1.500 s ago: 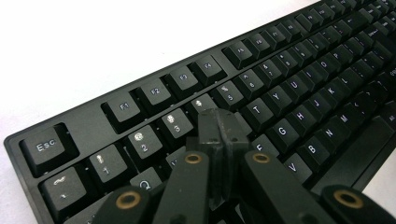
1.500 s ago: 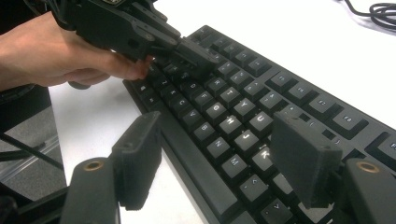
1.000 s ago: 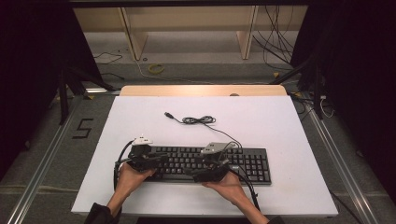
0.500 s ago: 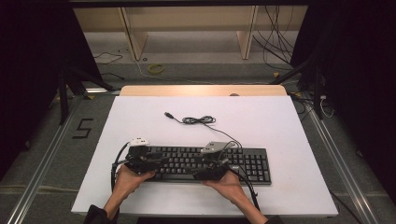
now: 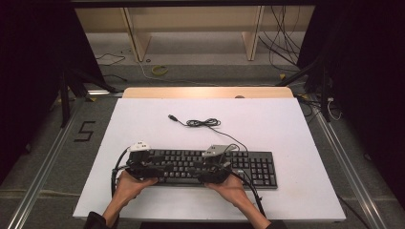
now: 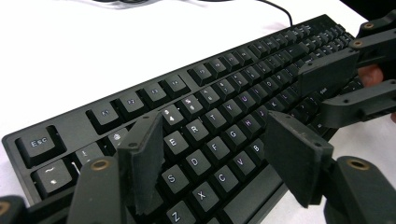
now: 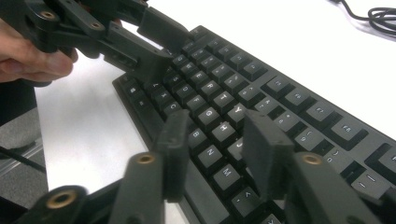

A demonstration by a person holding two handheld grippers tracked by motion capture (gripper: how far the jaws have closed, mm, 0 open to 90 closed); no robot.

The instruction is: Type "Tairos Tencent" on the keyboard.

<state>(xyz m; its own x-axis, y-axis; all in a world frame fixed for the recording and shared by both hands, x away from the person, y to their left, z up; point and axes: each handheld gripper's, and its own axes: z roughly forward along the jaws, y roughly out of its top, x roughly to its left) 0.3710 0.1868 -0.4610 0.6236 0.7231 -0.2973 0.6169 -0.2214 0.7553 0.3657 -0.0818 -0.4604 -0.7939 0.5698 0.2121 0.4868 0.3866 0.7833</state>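
Nearest us, our hands hold both tongs low over the front edge of the black keyboard, which lies flat on the white table, near its front edge. Our left tongs have just been opening and stand spread above the left letter keys, gripping nothing, while our right tongs have just been closing and hover parted over the middle keys, nothing between them. Farther back, the keyboard's cable lies coiled on the table.
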